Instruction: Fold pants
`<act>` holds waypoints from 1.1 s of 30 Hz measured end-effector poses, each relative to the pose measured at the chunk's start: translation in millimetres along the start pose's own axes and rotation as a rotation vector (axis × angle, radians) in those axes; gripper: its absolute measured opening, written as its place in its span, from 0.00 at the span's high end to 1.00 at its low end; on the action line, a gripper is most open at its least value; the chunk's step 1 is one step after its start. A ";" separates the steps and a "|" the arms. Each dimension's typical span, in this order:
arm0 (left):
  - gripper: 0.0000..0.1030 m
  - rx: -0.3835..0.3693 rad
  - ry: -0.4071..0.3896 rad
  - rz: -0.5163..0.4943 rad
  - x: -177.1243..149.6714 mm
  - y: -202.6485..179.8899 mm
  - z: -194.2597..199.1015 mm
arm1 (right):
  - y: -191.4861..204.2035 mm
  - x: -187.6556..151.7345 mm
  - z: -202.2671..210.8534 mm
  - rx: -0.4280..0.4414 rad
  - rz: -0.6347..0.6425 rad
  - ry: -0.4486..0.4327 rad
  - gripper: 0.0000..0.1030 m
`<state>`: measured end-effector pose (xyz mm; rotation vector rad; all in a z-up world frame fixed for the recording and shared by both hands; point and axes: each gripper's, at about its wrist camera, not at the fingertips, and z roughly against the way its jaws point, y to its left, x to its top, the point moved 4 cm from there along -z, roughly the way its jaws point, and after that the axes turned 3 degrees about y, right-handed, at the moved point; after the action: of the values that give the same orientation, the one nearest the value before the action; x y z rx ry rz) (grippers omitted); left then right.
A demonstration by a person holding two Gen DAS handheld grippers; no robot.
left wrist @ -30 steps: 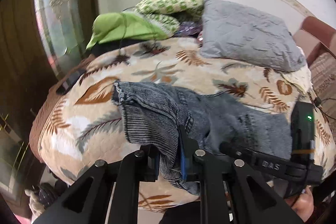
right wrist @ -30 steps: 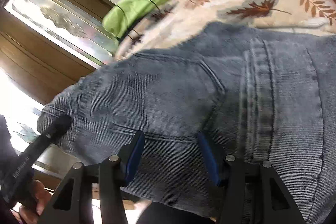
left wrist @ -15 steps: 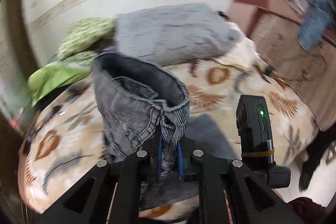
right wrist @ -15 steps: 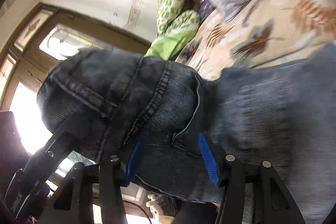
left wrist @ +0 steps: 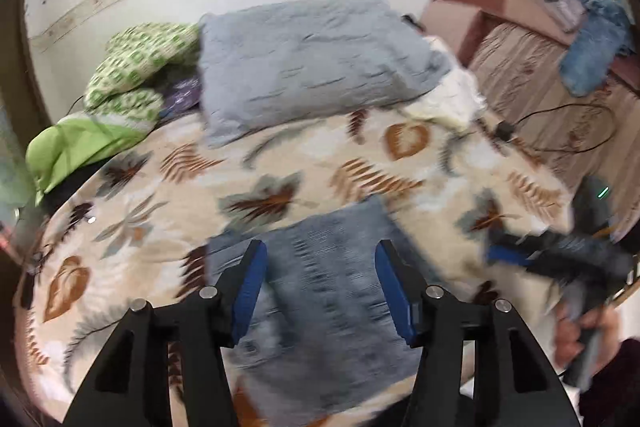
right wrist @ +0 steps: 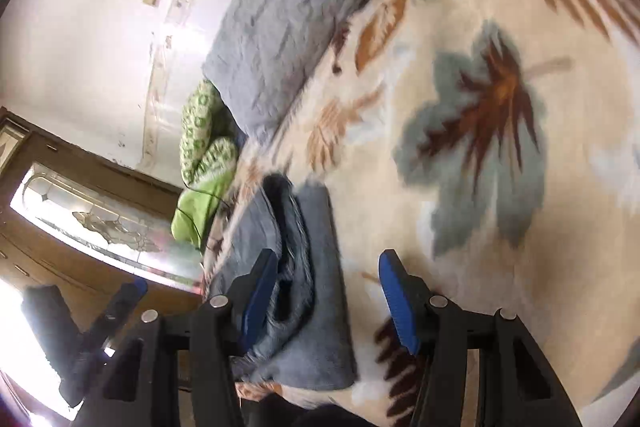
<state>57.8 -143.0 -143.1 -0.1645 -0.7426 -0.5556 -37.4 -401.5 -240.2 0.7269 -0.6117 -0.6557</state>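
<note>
Lying folded near the bed's front edge, the pants (left wrist: 328, 291) rest on the leaf-print bedspread (left wrist: 320, 163). Left gripper (left wrist: 318, 281) hovers above them, fingers apart, empty. Right gripper (right wrist: 328, 301) sits beside the fold, fingers likewise apart. Grey pillow (left wrist: 312, 63) and green bedding (left wrist: 132, 67) crowd the far side; bare bedspread lies between.

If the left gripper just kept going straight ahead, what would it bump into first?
Most likely the folded gray jeans, lying on the leaf-print bedspread right between the open left gripper fingers. The frame is blurred, so depth is uncertain.
</note>
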 end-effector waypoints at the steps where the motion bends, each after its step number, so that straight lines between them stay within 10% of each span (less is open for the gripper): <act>1: 0.44 0.033 0.027 0.000 -4.6 7.3 -6.9 | 11.6 6.1 -4.0 -0.004 0.038 0.005 0.45; 11: 0.46 0.058 0.198 0.031 -67.2 21.2 -65.5 | 137.5 16.9 -114.0 -0.032 0.384 0.148 0.45; 19: 0.46 0.031 0.137 -0.033 -94.6 12.7 -80.1 | 76.4 12.1 -186.8 -0.361 0.372 0.267 0.49; 23: 0.46 -0.025 0.158 -0.010 -90.2 21.2 -77.9 | 53.1 12.5 -166.5 -0.252 0.271 0.244 0.63; 33: 0.45 -0.027 0.063 0.050 -89.6 41.9 -22.5 | 81.6 -26.1 -87.1 -0.336 0.394 0.223 0.62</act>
<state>39.7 -77.4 -218.4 -0.1896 -0.6677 -0.5210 32.8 -301.5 -237.7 0.3438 -0.4081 -0.2944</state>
